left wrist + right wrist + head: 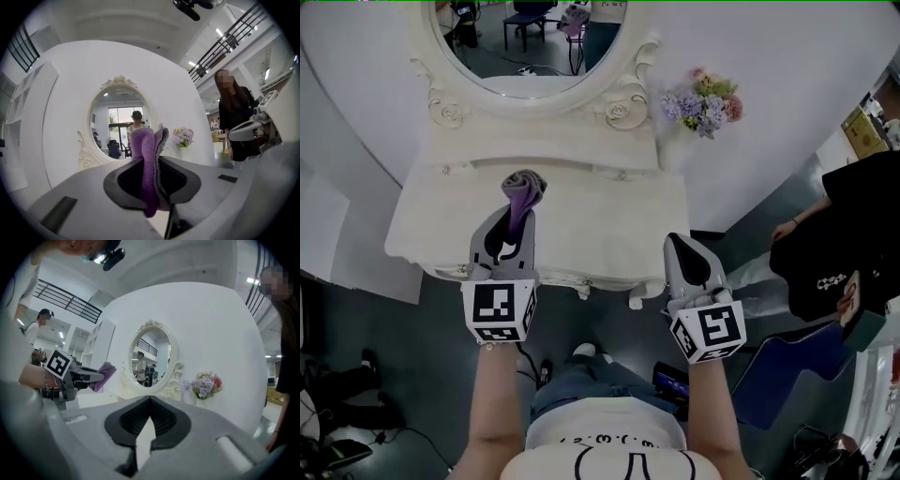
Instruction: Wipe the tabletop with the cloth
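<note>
Left gripper (514, 232) jaws clamped on the bunched purple-grey cloth (524, 189) over the near-left part of the white tabletop (609, 206), right gripper (695, 267) pinched closed and empty at the near-right edge, oval mirror (534, 47) at the far side.

An oval mirror (530, 45) in a carved cream frame, flowers (705, 101) beside it, a bystander (848, 234) at right.
</note>
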`<move>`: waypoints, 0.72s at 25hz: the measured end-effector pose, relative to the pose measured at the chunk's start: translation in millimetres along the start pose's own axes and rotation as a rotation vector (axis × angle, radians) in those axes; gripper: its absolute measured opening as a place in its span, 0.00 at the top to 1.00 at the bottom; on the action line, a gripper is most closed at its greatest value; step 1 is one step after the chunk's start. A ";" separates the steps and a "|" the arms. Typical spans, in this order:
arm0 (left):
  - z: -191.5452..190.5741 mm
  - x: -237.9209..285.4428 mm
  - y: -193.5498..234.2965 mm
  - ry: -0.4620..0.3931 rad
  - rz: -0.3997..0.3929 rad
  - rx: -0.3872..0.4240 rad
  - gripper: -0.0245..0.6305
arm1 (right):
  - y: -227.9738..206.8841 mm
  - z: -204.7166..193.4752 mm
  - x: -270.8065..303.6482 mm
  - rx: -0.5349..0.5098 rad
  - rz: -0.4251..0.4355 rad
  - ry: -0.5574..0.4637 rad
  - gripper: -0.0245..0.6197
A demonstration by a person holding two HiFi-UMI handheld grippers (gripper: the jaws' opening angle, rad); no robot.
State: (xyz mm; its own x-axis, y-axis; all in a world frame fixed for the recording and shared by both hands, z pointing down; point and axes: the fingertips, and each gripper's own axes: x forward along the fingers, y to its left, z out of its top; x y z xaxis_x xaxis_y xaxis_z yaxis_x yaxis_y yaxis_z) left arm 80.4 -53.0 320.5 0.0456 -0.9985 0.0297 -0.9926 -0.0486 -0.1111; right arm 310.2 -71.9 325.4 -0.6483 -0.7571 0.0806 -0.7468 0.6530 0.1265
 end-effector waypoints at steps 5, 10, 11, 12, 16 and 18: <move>23.5 -11.3 -9.0 -0.054 0.054 0.007 0.85 | -7.3 17.6 -8.9 -0.032 0.044 -0.032 0.96; 31.8 -23.3 -16.5 -0.073 0.071 0.027 0.85 | -9.9 28.1 -13.6 -0.026 0.049 -0.055 0.96; 32.0 -25.9 -16.8 -0.076 0.075 0.022 0.85 | -9.5 28.6 -14.1 -0.025 0.051 -0.057 0.96; 31.7 -28.1 -16.8 -0.076 0.078 0.016 0.85 | -8.2 28.9 -14.4 -0.025 0.054 -0.057 0.96; 32.6 -32.9 -16.9 -0.077 0.077 0.015 0.85 | 1.2 31.4 -12.3 -0.047 0.076 -0.055 0.96; 33.8 -35.0 -16.9 -0.083 0.080 0.006 0.85 | 5.7 33.8 -11.4 -0.058 0.083 -0.058 0.96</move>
State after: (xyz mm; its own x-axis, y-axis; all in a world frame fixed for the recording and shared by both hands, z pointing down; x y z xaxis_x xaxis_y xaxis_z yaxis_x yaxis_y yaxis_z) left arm 99.3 -18.0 287.7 -0.0245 -0.9978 -0.0619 -0.9928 0.0316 -0.1158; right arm 308.3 -58.8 291.8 -0.7165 -0.6967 0.0362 -0.6812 0.7098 0.1793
